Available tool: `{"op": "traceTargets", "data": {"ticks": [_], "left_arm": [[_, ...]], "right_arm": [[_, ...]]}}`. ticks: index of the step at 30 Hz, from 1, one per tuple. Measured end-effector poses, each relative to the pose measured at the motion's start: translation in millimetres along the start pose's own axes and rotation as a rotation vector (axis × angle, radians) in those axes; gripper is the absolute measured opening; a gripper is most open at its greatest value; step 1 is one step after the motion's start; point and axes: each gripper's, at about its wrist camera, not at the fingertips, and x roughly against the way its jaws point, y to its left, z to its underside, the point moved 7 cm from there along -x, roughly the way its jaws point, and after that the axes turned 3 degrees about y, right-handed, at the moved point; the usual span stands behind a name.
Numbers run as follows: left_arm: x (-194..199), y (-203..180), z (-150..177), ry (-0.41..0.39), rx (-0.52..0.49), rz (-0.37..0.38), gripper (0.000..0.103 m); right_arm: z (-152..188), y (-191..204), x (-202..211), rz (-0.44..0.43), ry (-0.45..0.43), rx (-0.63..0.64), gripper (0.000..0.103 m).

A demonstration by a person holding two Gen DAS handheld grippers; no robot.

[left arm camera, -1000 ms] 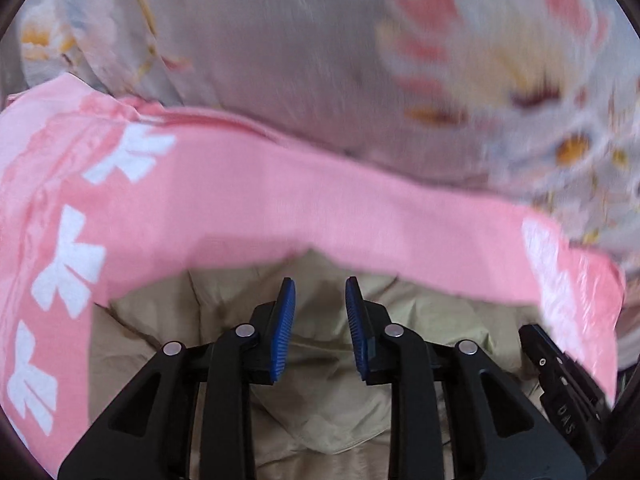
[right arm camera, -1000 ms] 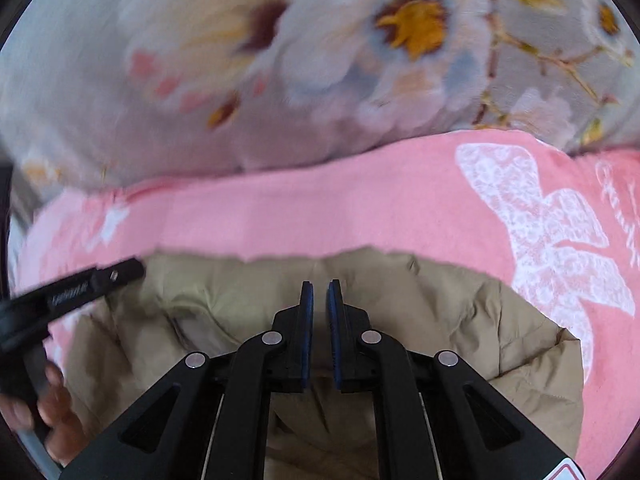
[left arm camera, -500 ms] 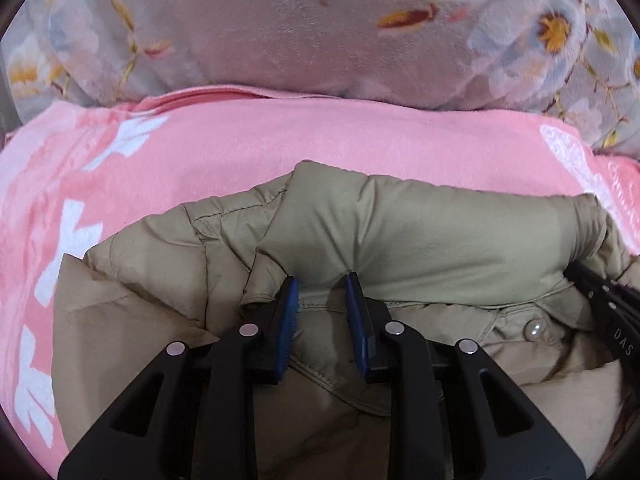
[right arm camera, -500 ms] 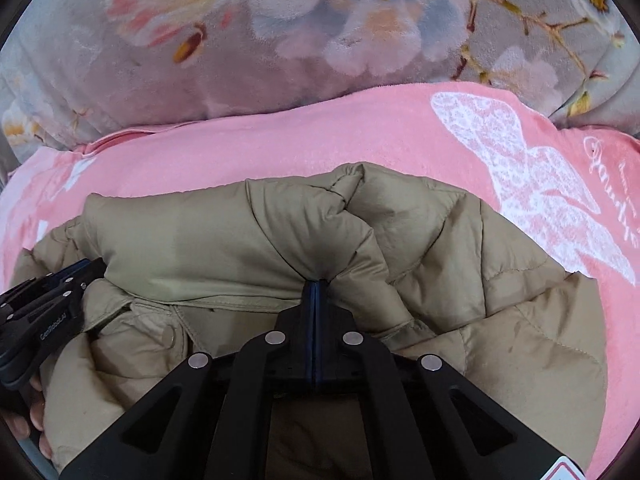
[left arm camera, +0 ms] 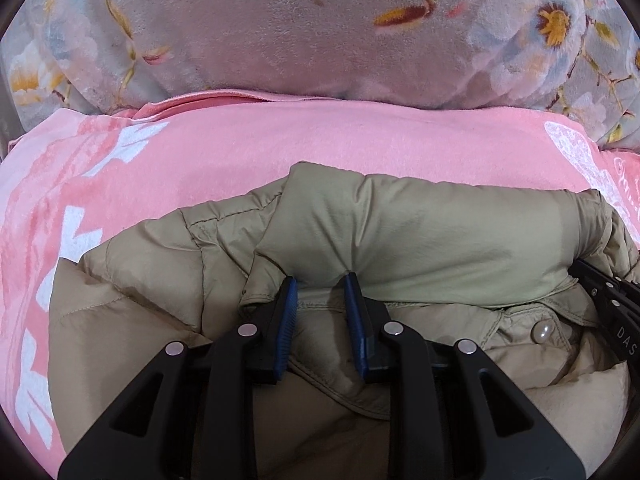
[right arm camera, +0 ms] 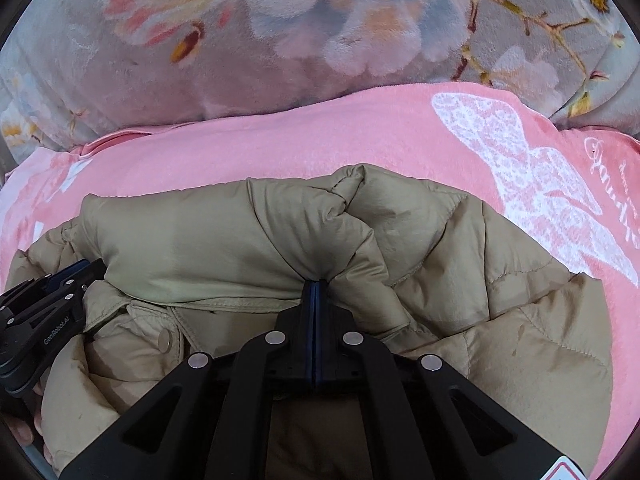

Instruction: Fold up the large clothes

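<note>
Khaki puffer jacket [left arm camera: 420, 232] bunched in a heap on a pink bow-print blanket [left arm camera: 240, 148], its padded collar roll lying nearest the grey floral plush blanket [left arm camera: 280, 28] beyond. Left gripper [left arm camera: 320, 284] angled down at the jacket, blue pads [left arm camera: 289, 320] set a little apart, a fold of the collar roll pinched between them. Right gripper [right arm camera: 315, 288] pressed together, clamped on a gathered ridge of the same roll further along the jacket toward the white butterfly print [right arm camera: 528, 184]. Snap button [left arm camera: 540, 332] showing on the jacket's placket between the two grippers. Fingertips [right arm camera: 24, 432] just visible at the frame's lower left edge, beneath the jacket's left side.
</note>
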Motion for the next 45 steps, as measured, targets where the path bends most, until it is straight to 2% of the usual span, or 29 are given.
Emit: {"op": "traceTargets", "data": {"ticks": [23,37,40,42,43,44,45], "left_arm": [[-1,-1,1,0.002,-0.026,-0.04,0.024],[-5,-7,-2,0.005,-0.078,-0.124,0.024],[-1,-5,-1,0.003,-0.069,-0.123,0.025],[12,-3,7,0.008,-0.044,-0.105,0.028],[24,-3,13,0.015,-0.032,-0.096,0.044],[40,4,21,0.012,-0.01,-0.102,0.073],[63,14,34,-0.003,0.016,-0.09,0.086]], "right_arm": [[-1,2,0,0.038,-0.005,0.03,0.0],[-2,4,-2,0.069,-0.007,0.052,0.0],[-2,3,2,0.032,-0.012,0.028,0.0],[7,-3,19,-0.021,-0.01,-0.038,0.001],[14,-7,33,-0.039,-0.009,-0.069,0.004],[28,-12,59,-0.075,-0.016,-0.112,0.017],[41,-16,80,-0.104,-0.018,-0.128,0.037]]}}
